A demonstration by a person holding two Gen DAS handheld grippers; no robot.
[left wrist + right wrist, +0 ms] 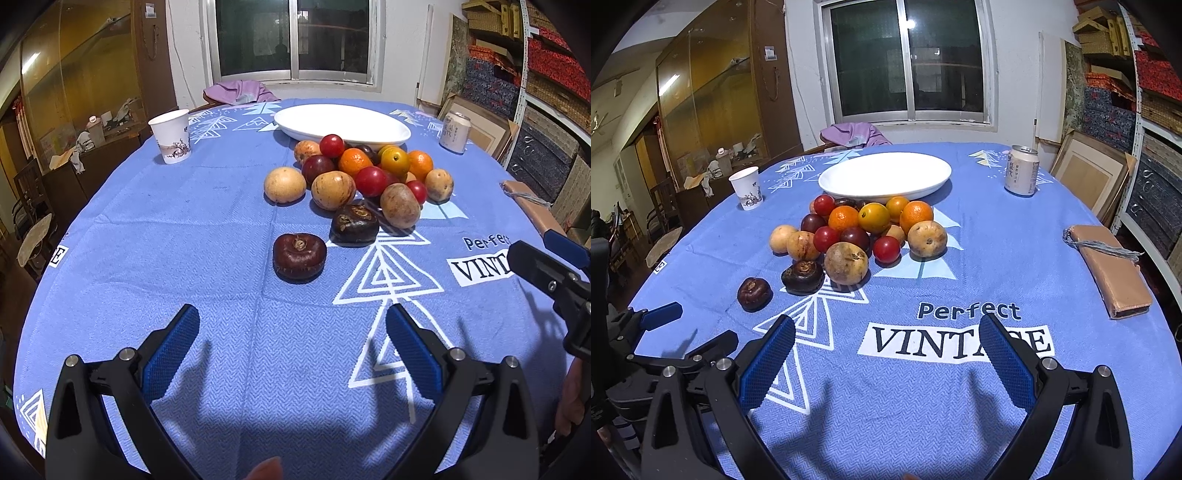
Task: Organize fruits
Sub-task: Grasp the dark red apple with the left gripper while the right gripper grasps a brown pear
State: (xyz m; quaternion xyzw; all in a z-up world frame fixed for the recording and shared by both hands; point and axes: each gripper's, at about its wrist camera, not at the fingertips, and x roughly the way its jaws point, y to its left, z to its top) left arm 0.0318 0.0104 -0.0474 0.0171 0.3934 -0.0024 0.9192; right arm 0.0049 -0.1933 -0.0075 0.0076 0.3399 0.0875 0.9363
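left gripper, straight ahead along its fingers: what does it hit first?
Most likely the lone dark reddish-brown fruit, which sits apart from the pile and nearly centred ahead of the open left gripper. Only bare blue tablecloth lies between. Depth is unclear from the fisheye; a high path could pass over it.

My left gripper (291,321) and right gripper (886,332) have black frames, silver screws and blue textured pads (767,363).
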